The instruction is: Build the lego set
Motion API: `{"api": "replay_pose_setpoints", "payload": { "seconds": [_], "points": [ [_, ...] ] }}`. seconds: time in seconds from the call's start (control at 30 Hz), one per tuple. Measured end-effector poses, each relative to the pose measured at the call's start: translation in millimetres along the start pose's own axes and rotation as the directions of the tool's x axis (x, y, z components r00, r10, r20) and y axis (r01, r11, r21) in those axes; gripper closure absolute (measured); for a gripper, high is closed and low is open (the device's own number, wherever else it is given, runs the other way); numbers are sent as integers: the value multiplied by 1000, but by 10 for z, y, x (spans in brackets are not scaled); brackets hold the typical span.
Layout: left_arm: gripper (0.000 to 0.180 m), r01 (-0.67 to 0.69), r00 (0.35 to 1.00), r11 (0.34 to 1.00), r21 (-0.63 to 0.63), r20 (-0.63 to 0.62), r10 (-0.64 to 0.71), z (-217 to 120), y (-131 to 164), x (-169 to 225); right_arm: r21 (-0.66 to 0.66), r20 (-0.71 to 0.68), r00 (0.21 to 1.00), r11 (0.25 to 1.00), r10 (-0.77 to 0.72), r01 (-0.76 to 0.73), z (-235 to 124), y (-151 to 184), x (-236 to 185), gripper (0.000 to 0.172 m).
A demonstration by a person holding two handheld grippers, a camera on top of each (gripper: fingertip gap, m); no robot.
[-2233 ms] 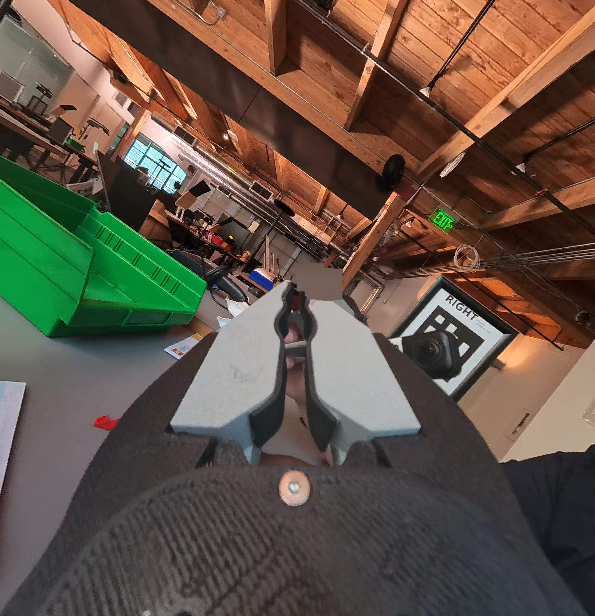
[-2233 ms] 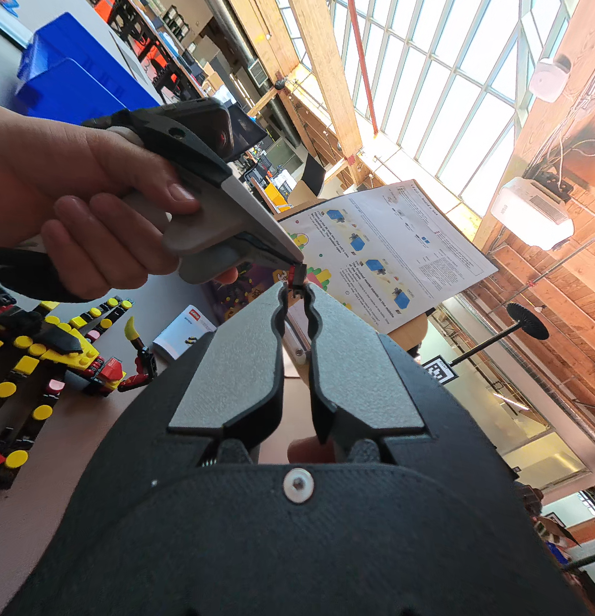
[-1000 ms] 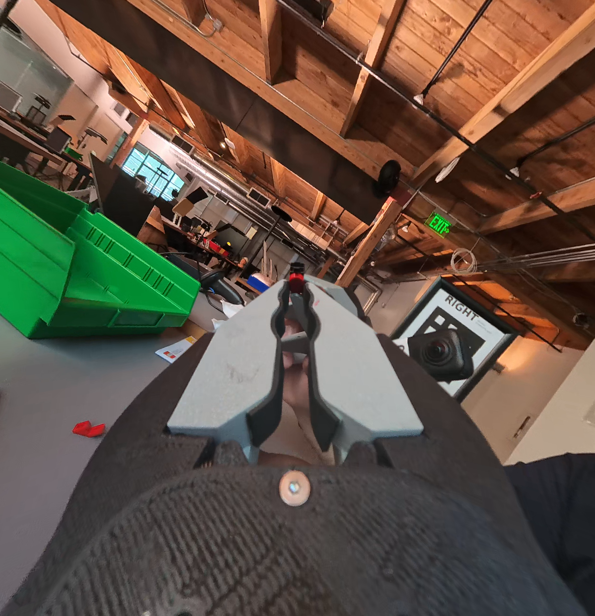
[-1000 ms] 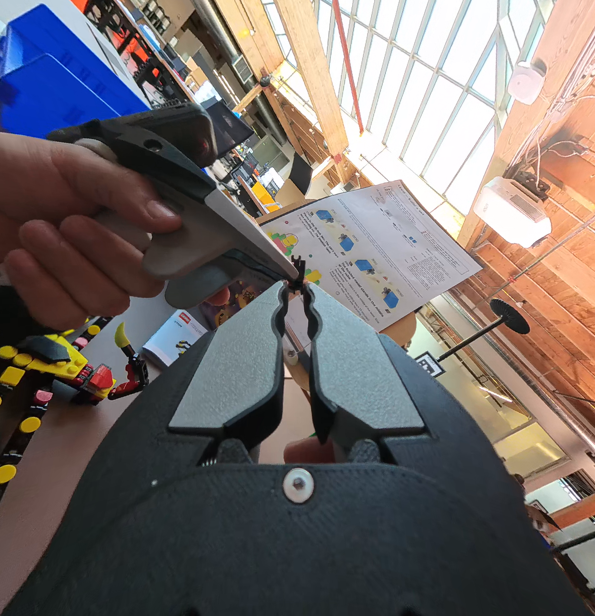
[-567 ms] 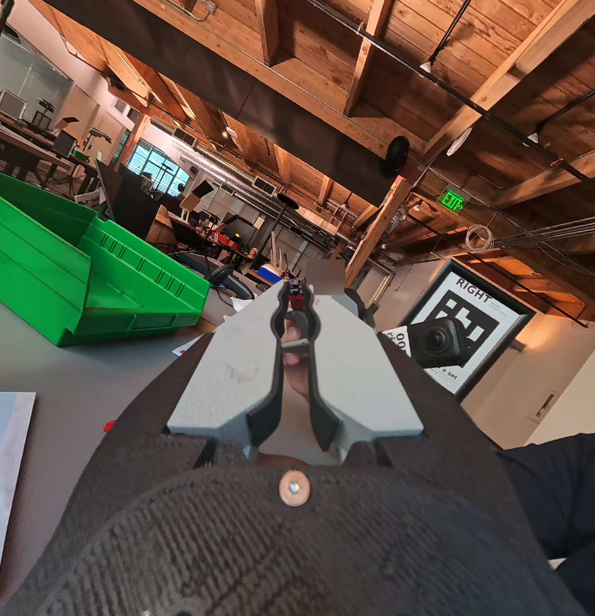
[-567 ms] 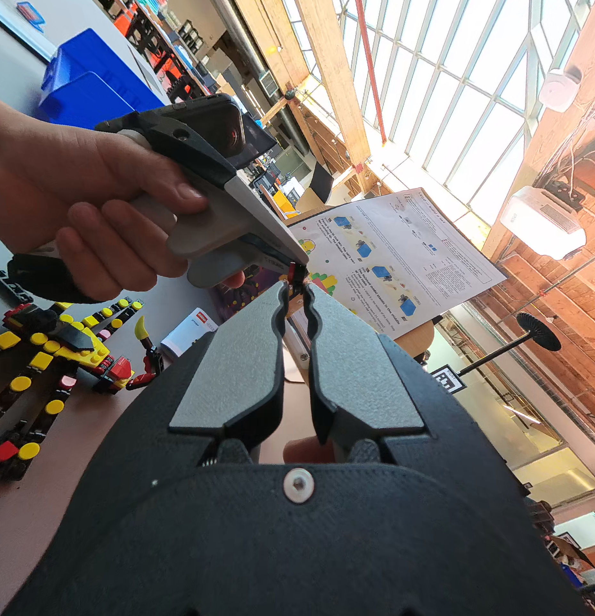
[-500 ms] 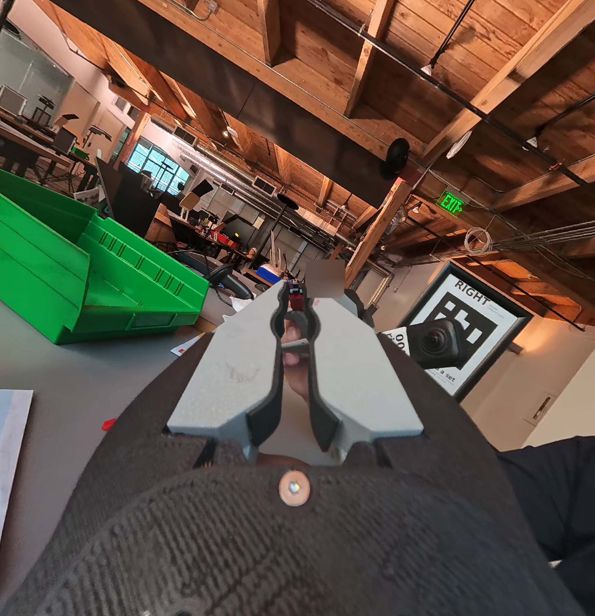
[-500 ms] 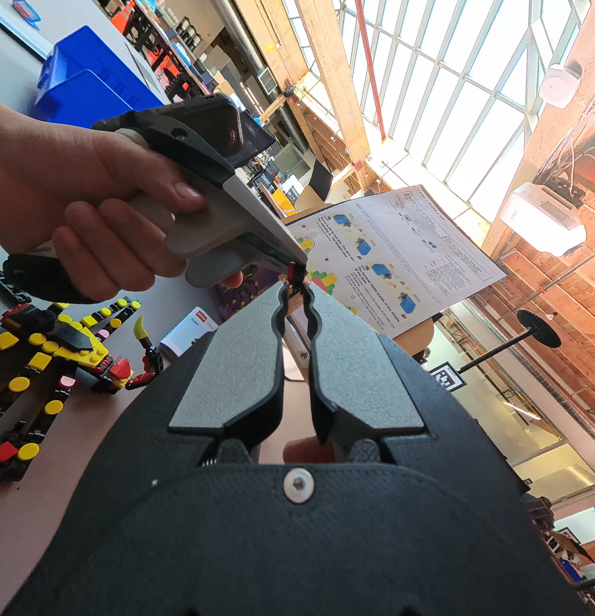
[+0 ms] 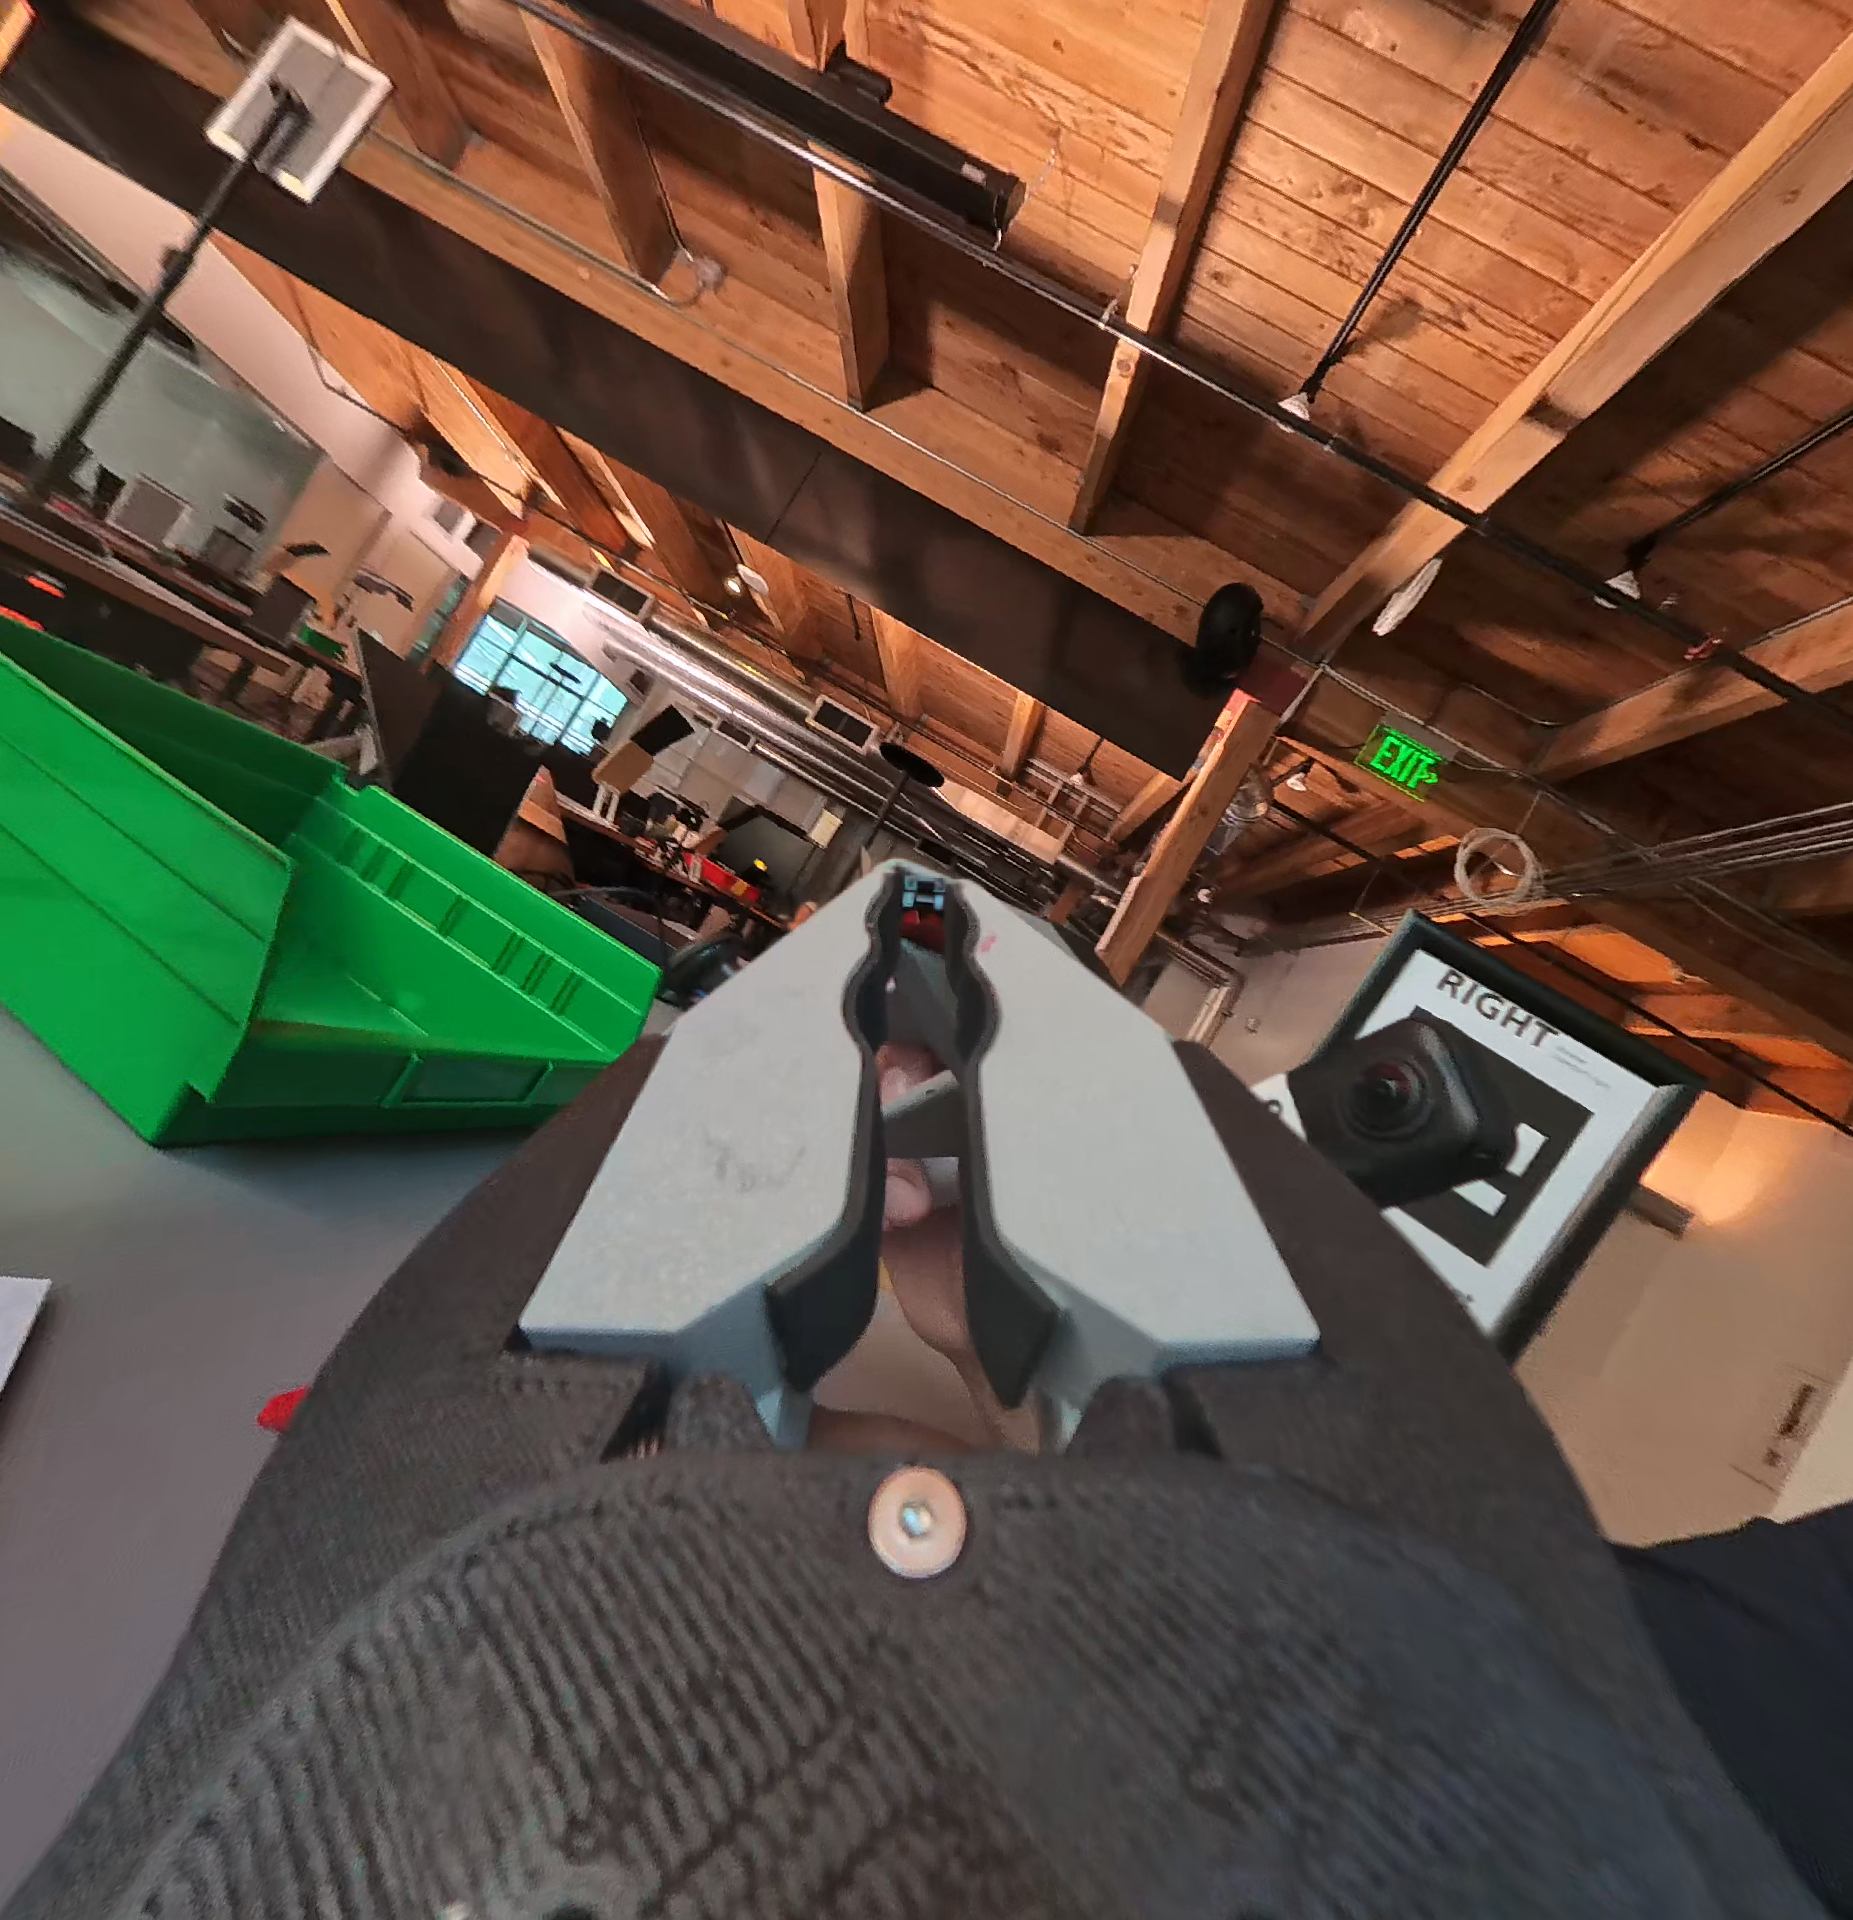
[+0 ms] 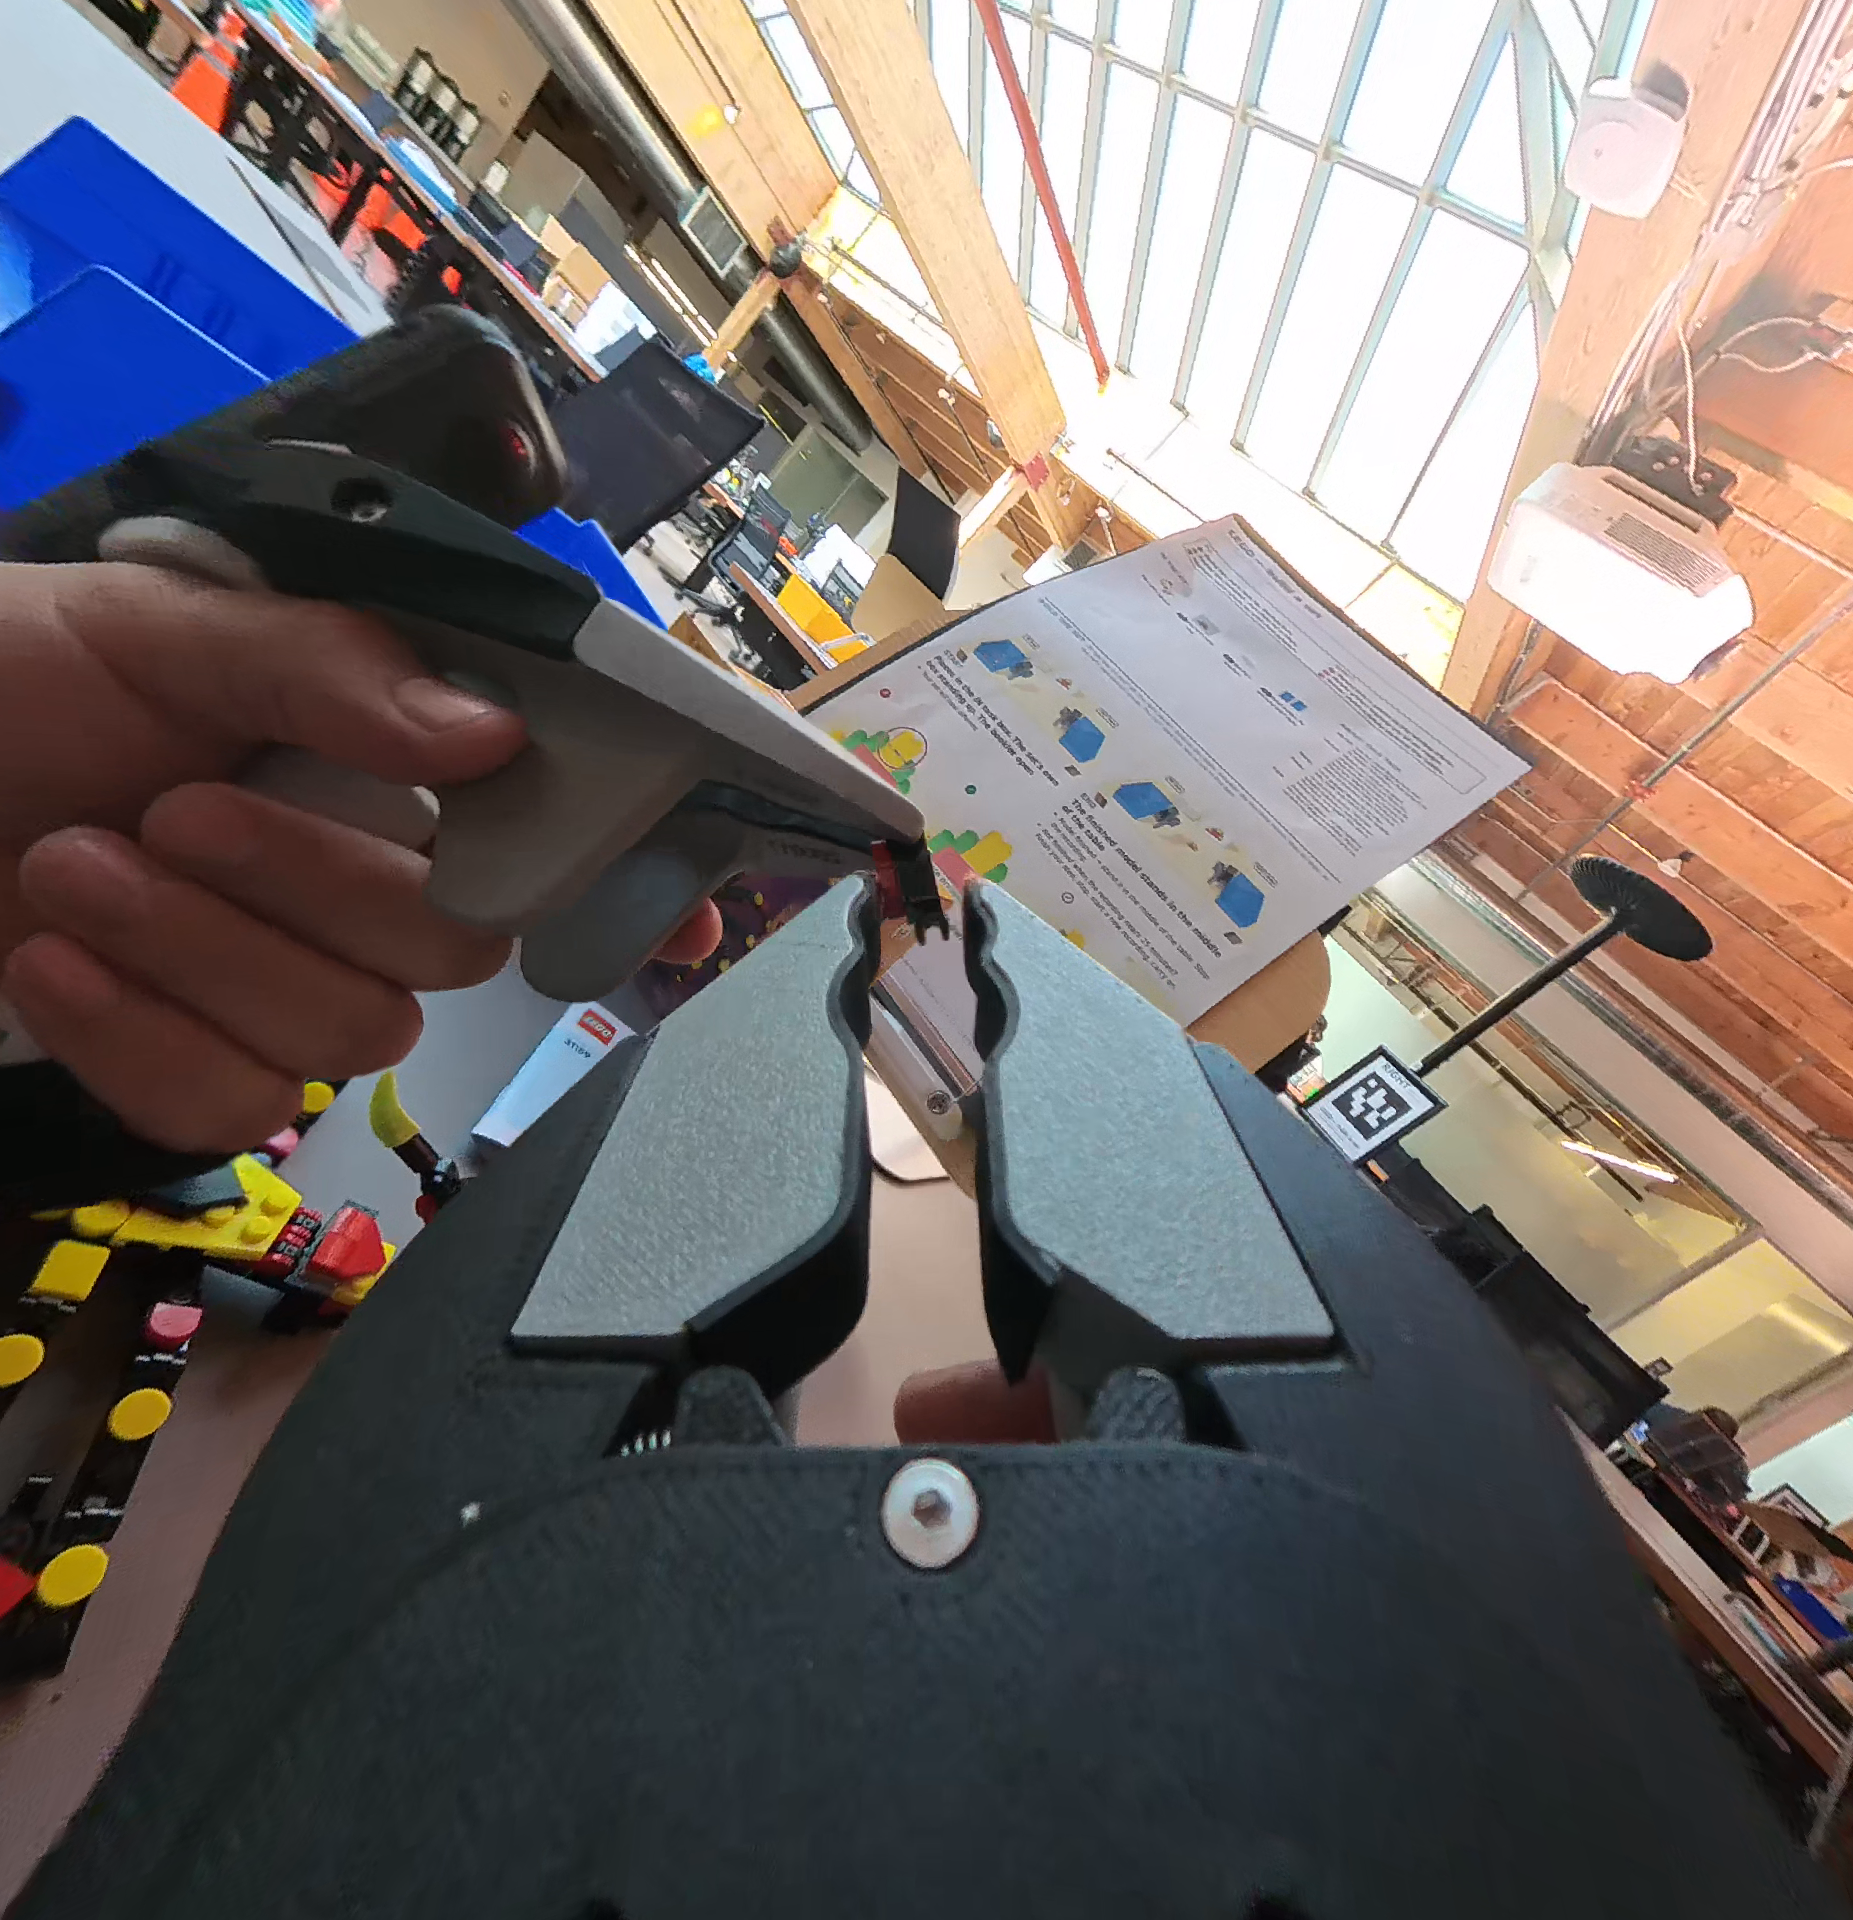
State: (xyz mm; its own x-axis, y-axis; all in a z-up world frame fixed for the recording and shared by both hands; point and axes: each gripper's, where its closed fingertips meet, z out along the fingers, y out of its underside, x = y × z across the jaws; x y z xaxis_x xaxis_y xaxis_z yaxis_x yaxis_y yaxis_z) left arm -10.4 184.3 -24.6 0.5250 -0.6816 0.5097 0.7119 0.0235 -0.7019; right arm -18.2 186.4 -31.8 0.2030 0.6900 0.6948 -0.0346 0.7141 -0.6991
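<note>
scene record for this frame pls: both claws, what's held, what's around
left claw: shut on a small red and black brick piece, fingertips pinching it
right claw: open, fingers apart with the piece between them, a gap on the right finger's side
hand: grips the left claw's handle
behind: instruction sheet, blue bin
table, left: yellow, red and black brick model
left wrist view: green bin

Lit green sign (image 9: 1403, 762) on ceiling beam at 2 o'clock, framed black-and-white poster (image 9: 1493, 1013) with heading at 3 o'clock, printed instruction sheet (image 10: 1213, 748) at 1 o'clock, white booklet (image 10: 579, 1049) with red logo and number at 9 o'clock, black-and-white marker tag (image 10: 1374, 1112) at 3 o'clock.
</note>
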Motion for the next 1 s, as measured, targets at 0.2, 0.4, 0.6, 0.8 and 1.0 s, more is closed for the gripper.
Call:
{"api": "replay_pose_setpoints", "payload": {
  "seconds": [0.2,0.4,0.6,0.8,1.0],
  "points": [
    [175,-60,998,997,44,7,60,-19,-33,12,-53,-24,1000,999,-7,5,39,58,11,162],
    [175,-268,962,963,-2,52,268,3,-3,71,-58,-27,999,998,-23,21,21,54,31,163],
    [175,-331,940,943,-37,73,333,11,16,58,-79,-19,999,996,-38,36,23,74,22,163],
    [175,-412,905,909,-59,92,416,9,23,66,-116,7,1000,993,-27,28,22,90,8,164],
    [175,-394,914,918,-42,84,396,5,13,82,-129,2,999,991,-35,35,20,81,1,165]
  ]
}}
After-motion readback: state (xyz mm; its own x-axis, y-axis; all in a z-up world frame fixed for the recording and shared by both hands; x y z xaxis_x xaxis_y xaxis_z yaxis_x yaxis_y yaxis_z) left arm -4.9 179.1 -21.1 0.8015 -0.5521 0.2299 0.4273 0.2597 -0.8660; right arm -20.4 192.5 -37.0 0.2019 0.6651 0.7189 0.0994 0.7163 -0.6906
